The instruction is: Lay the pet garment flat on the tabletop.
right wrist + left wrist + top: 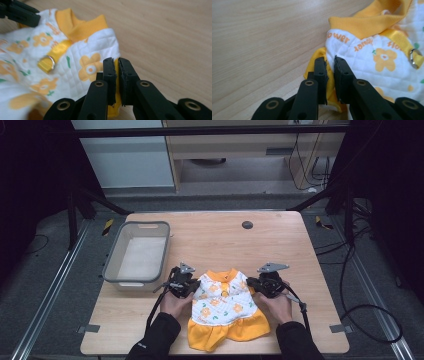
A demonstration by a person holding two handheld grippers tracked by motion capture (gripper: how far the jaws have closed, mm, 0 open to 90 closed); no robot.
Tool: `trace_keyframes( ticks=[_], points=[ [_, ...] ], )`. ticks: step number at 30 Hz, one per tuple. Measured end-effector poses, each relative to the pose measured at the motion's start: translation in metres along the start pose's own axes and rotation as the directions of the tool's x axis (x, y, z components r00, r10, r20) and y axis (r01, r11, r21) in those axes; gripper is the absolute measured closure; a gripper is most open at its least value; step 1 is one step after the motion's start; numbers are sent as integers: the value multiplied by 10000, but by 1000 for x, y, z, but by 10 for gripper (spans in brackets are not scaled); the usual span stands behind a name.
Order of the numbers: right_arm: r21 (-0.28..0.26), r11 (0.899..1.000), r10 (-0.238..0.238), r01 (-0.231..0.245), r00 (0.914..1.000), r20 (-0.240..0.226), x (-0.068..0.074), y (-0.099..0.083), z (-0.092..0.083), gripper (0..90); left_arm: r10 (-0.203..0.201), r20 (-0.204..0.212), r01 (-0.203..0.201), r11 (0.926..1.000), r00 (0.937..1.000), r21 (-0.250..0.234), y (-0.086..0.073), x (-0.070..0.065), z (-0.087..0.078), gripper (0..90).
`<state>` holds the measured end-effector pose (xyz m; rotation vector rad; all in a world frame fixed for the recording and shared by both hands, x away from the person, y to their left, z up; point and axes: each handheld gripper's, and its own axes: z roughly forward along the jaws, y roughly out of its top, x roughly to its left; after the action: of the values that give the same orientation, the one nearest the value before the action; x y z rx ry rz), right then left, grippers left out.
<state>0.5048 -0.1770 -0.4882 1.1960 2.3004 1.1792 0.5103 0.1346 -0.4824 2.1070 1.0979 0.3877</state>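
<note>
This looks like a lab recording bay. A bare wooden table (215, 245) stands on grey carpet inside a black metal frame (210, 130), with loose cables (350, 285) trailing over floor rails (50, 295).

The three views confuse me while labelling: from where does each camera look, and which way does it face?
High view: above the person's side, looking forward and down on the table; forearms, left gripper, right gripper.
Left gripper view: on that gripper, along its jaws pinching the dress sleeve.
Right gripper view: on that gripper, along its jaws on the other sleeve.
Shared: all show the dress; both gripper views show its metal ring.
</note>
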Motion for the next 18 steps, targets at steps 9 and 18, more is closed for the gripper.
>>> trace_keyframes(
  ticks=[9,18],
  points=[
    [-1730,9814,-811,831,9965,187,13,30,-37,850,949,-573,-1037,9784,9938,-1788,30,-11,-44,812],
    [-2390,9666,-503,929,9827,1784,0,69,-31,818,395,-1433,-720,9708,9889,-2290,75,4,-36,766]
  ],
)
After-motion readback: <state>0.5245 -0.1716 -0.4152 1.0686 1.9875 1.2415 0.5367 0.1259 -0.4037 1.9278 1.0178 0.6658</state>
